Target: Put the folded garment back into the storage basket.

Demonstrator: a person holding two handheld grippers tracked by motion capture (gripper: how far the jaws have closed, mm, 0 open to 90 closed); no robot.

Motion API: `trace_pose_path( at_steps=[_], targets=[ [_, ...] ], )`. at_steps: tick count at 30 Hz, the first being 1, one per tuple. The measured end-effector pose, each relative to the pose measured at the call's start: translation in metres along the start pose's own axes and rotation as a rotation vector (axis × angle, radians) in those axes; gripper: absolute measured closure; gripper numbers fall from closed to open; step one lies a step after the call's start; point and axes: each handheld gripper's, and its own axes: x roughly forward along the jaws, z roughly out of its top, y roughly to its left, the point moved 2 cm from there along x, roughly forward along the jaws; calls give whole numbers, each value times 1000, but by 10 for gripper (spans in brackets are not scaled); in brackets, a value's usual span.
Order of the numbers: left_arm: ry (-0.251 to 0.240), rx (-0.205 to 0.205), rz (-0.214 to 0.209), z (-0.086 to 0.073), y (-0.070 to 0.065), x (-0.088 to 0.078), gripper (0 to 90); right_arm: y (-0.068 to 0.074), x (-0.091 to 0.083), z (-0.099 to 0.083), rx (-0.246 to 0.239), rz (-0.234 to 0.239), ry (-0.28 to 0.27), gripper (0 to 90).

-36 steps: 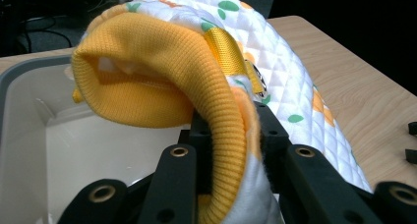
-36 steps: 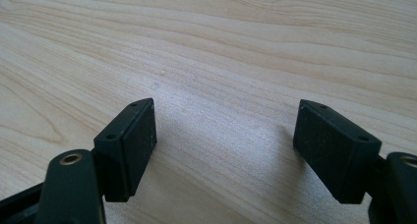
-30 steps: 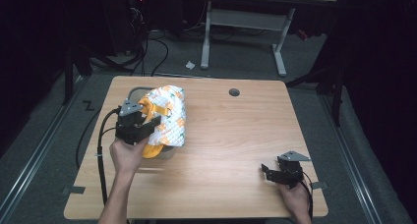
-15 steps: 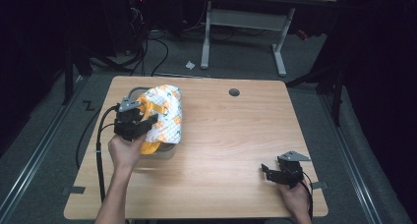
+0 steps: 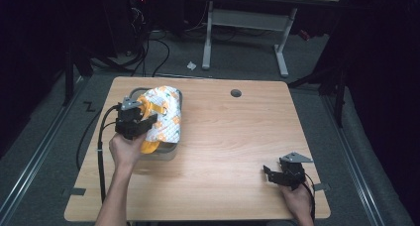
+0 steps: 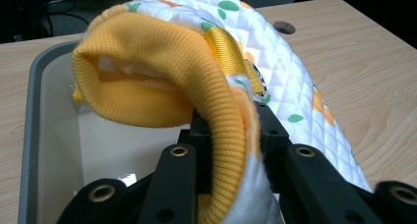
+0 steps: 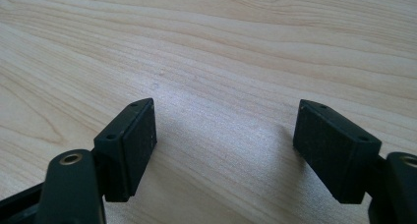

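A white quilted garment (image 5: 167, 112) with orange flowers and yellow ribbed trim hangs over a grey bin (image 5: 132, 91) at the table's left side. My left gripper (image 5: 144, 125) is shut on the garment's ribbed edge. In the left gripper view, the yellow trim (image 6: 162, 52) arches over the bin's pale inside (image 6: 54, 135), and the left gripper (image 6: 231, 133) pinches the fabric between its pads. My right gripper (image 5: 270, 174) rests low near the table's front right corner. In the right gripper view, the right gripper (image 7: 226, 130) stands open over bare wood with nothing between its fingers.
A round cable hole (image 5: 236, 93) sits near the table's far edge. The left gripper's cable (image 5: 101, 137) trails off the table's left side. Beyond the table stand a white desk frame (image 5: 208, 32) and loose floor cables (image 5: 148, 52).
My left gripper has shifted slightly and sunk a little with the garment, so the bin's far rim now shows. The right gripper has stayed put.
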Motion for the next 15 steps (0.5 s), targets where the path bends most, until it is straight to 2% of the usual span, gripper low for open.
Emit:
trace_pose_path(
  at_steps=[10, 15],
  targets=[
    [18, -4, 17, -1, 7, 9, 743, 0, 0, 0, 1, 0, 0, 246],
    [44, 0, 27, -4, 10, 18, 742, 0, 0, 0, 0, 0, 0, 246]
  ],
)
